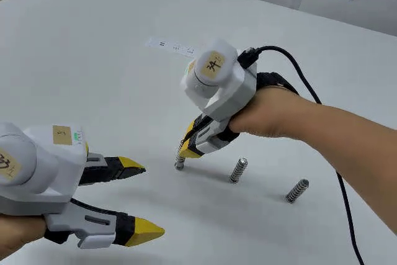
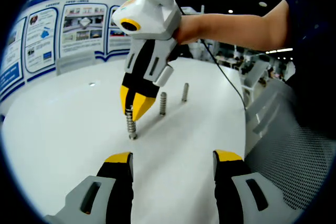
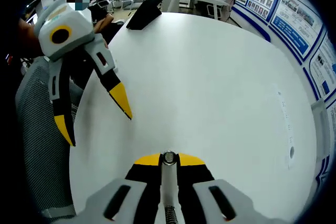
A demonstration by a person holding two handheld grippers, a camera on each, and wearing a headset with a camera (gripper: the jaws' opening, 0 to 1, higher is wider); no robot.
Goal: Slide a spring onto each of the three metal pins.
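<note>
Three metal pins stand in a row on the white table, each with a spring around it: the left pin [image 1: 180,162], the middle pin [image 1: 238,170] and the right pin [image 1: 297,190]. My right gripper [image 1: 185,150] points down at the left pin and is shut on its spring [image 2: 130,124]. In the right gripper view the pin's round end [image 3: 169,157] shows between that gripper's [image 3: 163,159] yellow tips. My left gripper [image 1: 144,198] hovers open and holds nothing, near the front left; its jaws stand wide apart in the left gripper view [image 2: 173,158], a short way from the left pin.
A black cable [image 1: 298,69] runs from the right gripper across the table. A white paper strip [image 1: 170,46] lies farther back. The table's edge [image 2: 247,114] is to the right in the left gripper view. A dark folded item [image 3: 147,11] lies far off.
</note>
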